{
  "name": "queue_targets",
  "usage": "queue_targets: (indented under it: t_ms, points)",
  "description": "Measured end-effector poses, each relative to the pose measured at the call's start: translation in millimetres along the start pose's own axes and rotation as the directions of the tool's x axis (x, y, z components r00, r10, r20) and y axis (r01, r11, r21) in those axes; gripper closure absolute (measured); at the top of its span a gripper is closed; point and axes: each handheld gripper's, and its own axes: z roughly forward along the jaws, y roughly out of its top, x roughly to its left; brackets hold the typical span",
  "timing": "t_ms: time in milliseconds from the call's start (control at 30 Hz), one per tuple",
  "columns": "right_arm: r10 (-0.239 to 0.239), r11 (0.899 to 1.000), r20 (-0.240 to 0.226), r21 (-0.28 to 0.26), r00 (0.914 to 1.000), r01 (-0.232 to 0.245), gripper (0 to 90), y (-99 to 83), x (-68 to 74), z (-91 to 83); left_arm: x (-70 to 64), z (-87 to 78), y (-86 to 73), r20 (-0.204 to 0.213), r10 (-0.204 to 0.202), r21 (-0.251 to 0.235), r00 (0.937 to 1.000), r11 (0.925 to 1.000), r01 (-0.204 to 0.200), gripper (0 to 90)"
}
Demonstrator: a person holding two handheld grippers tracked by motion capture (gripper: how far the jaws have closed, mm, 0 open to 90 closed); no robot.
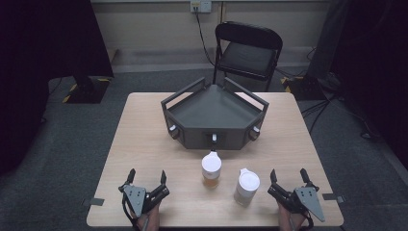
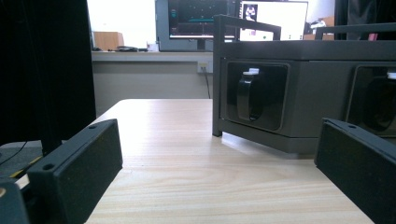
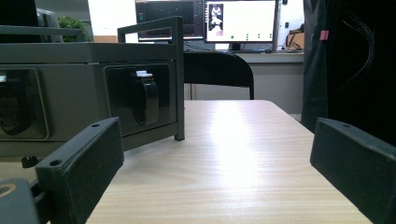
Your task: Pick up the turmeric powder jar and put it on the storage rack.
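A dark grey angular tray unit with railed sides and knobbed drawers stands on the wooden table at the middle back. In front of it stand a white-lidded cup of amber liquid and a white lidded pitcher. My left gripper rests open at the front left, nothing between its jaws; its view faces the unit's left drawer handle. My right gripper rests open at the front right, just right of the pitcher, facing the unit's right drawer handle.
A black folding chair stands behind the table. A dark stand base sits on the floor at the back left, and cables lie at the back right. Monitors glow on a far desk.
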Motion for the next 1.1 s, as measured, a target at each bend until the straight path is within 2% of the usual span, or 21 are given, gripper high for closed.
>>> queue_targets:
  t_ms: [467,667,800,867,900,1100]
  points:
    - [-0.011,1.000,0.008,0.006,0.9999,0.011,1.4,0.8,2.1,0.5,0.5,-0.3,-0.2,0.002,0.000,-0.001,1.0000,1.0000,0.000,0.0]
    - [-0.012,1.000,0.010,0.005,0.9999,0.012,1.4,0.7,2.5,0.5,1.4,-3.1,0.8,0.017,0.006,-0.004,0.9998,1.0000,-0.006,0.0]
    - [-0.012,1.000,0.011,0.006,0.9999,0.012,1.4,0.8,2.8,0.5,1.9,-7.0,5.8,0.026,-0.009,-0.010,0.9996,0.9999,0.009,0.0]
    - [-0.012,1.000,0.011,0.006,0.9999,0.012,1.4,0.8,2.9,0.5,1.0,-7.8,8.4,0.032,0.000,-0.013,0.9995,0.9999,0.000,0.0]
    - [-0.012,1.000,0.011,0.006,0.9999,0.012,1.4,0.8,2.8,0.5,-1.2,-8.5,11.7,0.034,0.020,-0.010,0.9992,0.9997,-0.020,0.0]
    - [-0.012,1.000,0.011,0.006,0.9999,0.012,1.4,0.8,2.8,0.5,-4.0,-10.6,20.8,0.061,0.023,-0.013,0.9979,0.9997,-0.022,0.0]
